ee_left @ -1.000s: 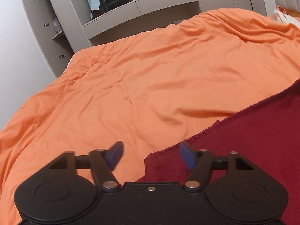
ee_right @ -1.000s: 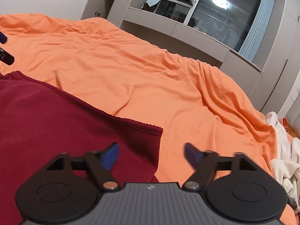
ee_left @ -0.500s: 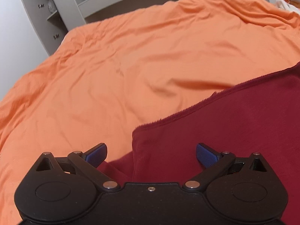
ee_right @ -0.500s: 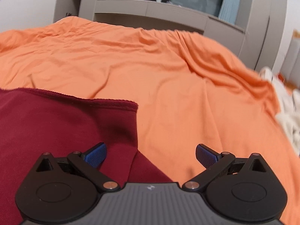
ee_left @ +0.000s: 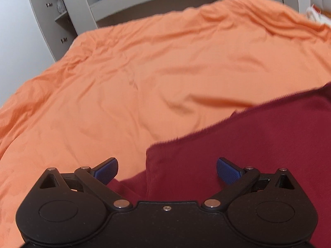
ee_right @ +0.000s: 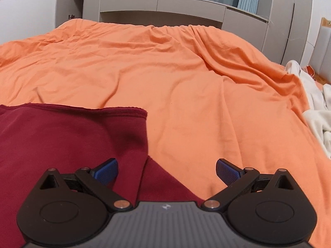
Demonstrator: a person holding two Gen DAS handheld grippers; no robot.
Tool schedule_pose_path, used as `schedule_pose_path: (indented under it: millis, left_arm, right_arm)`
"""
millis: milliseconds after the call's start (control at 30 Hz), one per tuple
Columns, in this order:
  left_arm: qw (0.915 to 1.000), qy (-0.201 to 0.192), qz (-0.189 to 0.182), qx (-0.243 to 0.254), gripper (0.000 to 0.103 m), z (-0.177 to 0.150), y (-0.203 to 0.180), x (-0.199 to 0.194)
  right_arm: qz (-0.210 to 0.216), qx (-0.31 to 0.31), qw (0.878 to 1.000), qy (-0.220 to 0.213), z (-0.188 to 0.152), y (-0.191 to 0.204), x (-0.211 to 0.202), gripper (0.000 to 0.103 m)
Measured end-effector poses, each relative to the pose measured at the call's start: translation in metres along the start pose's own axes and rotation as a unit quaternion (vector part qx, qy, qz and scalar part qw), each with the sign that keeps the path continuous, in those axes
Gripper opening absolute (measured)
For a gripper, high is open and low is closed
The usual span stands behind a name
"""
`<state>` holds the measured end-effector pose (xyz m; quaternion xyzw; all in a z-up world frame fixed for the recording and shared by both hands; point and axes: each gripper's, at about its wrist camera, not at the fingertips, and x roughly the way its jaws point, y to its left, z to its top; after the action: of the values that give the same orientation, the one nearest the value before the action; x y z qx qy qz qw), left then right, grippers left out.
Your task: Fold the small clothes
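Left gripper (ee_left: 167, 170): jaws spread wide, empty, above the garment's corner.
Right gripper (ee_right: 166, 170): likewise agape, holding nothing.
Maroon garment (ee_right: 68, 140): lay folded on the orange bedspread (ee_right: 186, 78).
Risk: a shallow pinch could catch only one layer, undoing the fold.

The right gripper (ee_right: 166, 170) hangs over the bed (ee_right: 186, 86) with its jaws spread wide and nothing between them. A dark red garment (ee_right: 68, 136) lies flat on the orange cover, ahead of and under the left jaw; its hemmed edge runs across ahead of that jaw and its corner sits ahead of the gap. A lower layer of it pokes out between the jaws. Far to the right of the right jaw lies a cream cloth (ee_right: 316, 119). Beyond the bed stands a grey cabinet (ee_right: 161, 4).
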<state>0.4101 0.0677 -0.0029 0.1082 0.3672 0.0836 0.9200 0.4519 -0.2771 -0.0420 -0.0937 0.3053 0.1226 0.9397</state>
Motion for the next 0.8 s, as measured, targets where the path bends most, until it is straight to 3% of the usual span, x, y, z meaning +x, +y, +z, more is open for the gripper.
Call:
schedule_pose_path:
  millis: [233,500,667,800]
  left_arm:
    - [0.9961,-0.035,-0.047,-0.066,0.102,0.003,0.015,-0.037]
    - [0.9893,-0.071,-0.037,-0.122,0.102,-0.011,0.053,-0.076]
    - [0.9814,-0.076,-0.021,-0.175,0.102,-0.033,0.086,-0.091]
    - [0.9727,-0.069,-0.030,-0.220,0.102,-0.054,0.106,-0.096]
  right_arm:
    - [0.019,-0.035,0.998,-0.039,0.006,0.033,-0.042,0.103]
    - [0.002,-0.168,0.981,-0.095,-0.002,0.099,-0.089,0.103]
    - [0.051,-0.170,0.977,-0.121,-0.009,0.128,-0.115,0.103]
    - [0.085,-0.152,0.978,-0.115,-0.015,0.141,-0.123,0.103]
